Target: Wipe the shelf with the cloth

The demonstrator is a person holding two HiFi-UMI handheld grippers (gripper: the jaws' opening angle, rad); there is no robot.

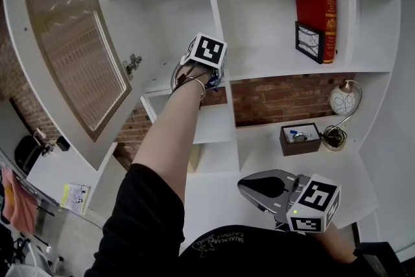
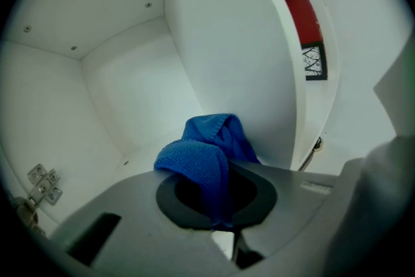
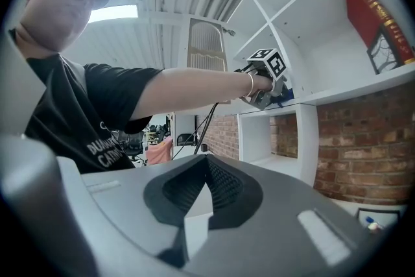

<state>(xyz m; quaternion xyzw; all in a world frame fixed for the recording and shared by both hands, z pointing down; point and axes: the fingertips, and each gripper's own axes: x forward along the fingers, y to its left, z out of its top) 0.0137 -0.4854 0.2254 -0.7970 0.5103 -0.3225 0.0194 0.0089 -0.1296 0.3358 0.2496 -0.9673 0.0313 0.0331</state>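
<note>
At the far left, a cabinet door [image 1: 76,42] with a woven panel stands open, its hinge [image 1: 132,63] near the white shelf [image 1: 159,82]. The person's left arm reaches up into that compartment. The left gripper [image 2: 217,204] is clenched on a blue cloth [image 2: 207,152], which bunches up over the jaws close to the upright divider [image 2: 240,55]. Whether the cloth presses on the shelf board cannot be told. Lower and to the right, the right gripper [image 3: 207,165] is held near the person's body, jaws brought together at the tips with nothing between them, well apart from the cloth. In the compartment further right, a red book [image 1: 316,3] stands upright with a small black-framed picture [image 1: 308,42] leaning in front of it. Below them, a black box [image 1: 299,139] sits beside a round lamp [image 1: 343,100].
</note>
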